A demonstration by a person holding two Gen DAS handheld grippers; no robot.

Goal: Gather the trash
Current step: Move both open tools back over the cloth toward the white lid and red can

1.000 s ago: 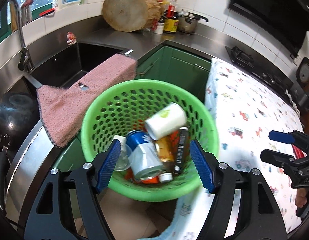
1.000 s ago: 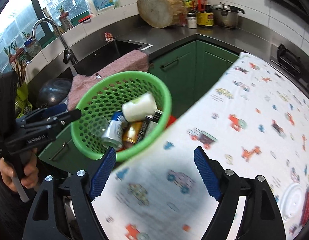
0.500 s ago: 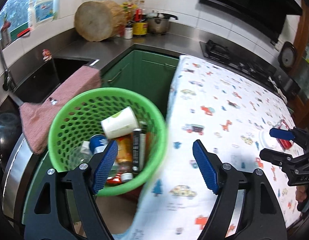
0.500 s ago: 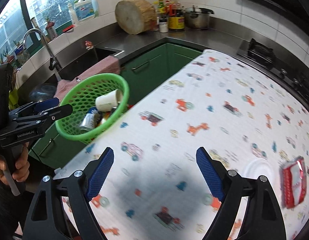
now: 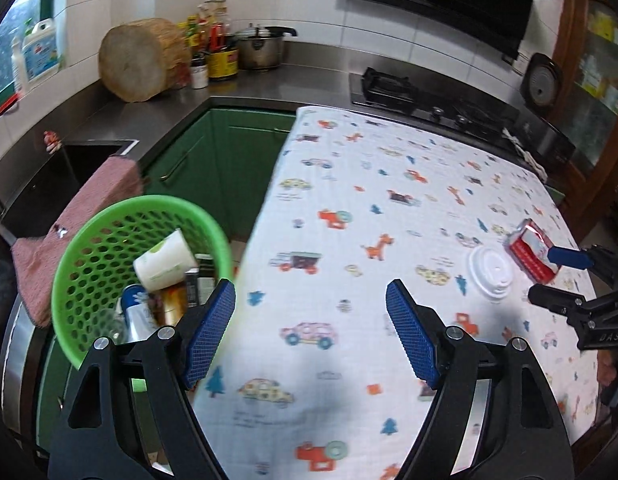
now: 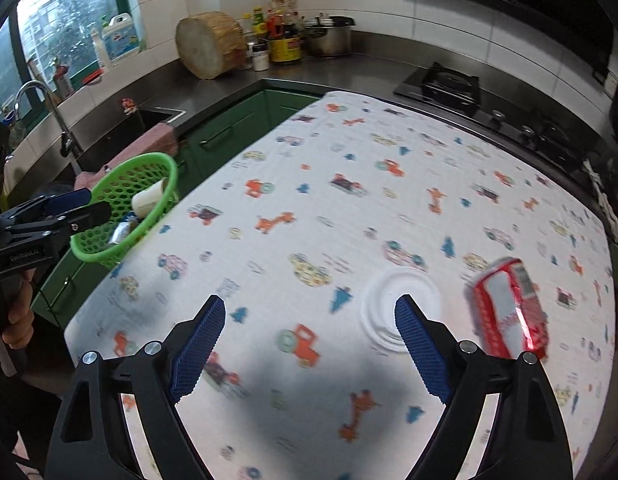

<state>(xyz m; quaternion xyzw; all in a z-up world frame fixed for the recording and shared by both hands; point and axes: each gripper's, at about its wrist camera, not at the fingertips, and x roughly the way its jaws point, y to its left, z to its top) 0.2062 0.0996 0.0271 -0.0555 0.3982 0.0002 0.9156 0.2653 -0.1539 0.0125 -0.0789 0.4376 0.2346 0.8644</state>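
Note:
A green plastic basket (image 5: 89, 232) stands off the table's left edge and holds a white paper cup (image 5: 165, 260), cans and a dark box. On the car-print tablecloth (image 5: 389, 200) lie a white plastic lid (image 5: 491, 272) and a crushed red can (image 5: 531, 250) side by side. My left gripper (image 5: 309, 316) hovers open over bare cloth beside the basket. My right gripper (image 6: 309, 320) has its jaws opening with nothing between them. The lid (image 6: 401, 300) lies just past its right fingertip and the can (image 6: 509, 308) further right. In the right wrist view the left gripper (image 6: 81, 204) is in front of the basket (image 6: 165, 168).
A pink towel (image 5: 69, 220) hangs over the sink edge behind the basket. Green cabinets (image 5: 229, 152) stand below the steel counter. A gas hob (image 5: 409, 92) runs along the table's far side. A round wooden block (image 5: 141, 64), jars and a pot sit in the back corner.
Both grippers have swung right, away from the basket and out over the table. The lid and the red can have come into view. Both pairs of jaws stand wider.

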